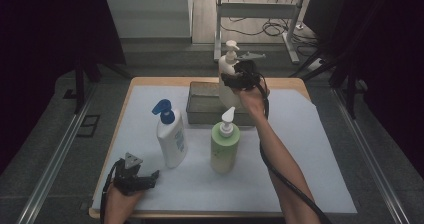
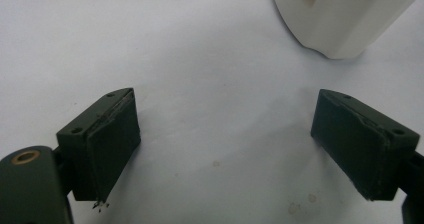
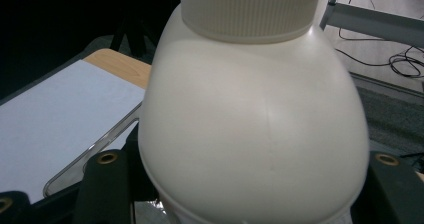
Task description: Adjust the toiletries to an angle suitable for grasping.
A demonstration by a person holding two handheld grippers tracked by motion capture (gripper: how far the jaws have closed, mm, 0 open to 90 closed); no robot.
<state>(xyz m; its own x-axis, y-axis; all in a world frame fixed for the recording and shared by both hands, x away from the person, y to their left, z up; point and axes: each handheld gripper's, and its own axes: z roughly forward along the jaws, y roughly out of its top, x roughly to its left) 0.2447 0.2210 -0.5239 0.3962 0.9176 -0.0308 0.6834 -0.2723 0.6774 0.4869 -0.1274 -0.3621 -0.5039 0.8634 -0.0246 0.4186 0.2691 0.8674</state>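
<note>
The right gripper [image 1: 239,80] clamps its jaws on the white pump bottle [image 1: 228,79], held between them over the grey tray [image 1: 200,106]. The left gripper [image 1: 142,179] rests on the counter [image 1: 300,149], jaws open and empty.

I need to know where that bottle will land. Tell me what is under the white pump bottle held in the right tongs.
The white pump bottle hangs over the grey tray. Its body and the right tongs cover the tray's floor directly beneath, so anything there is hidden.
</note>
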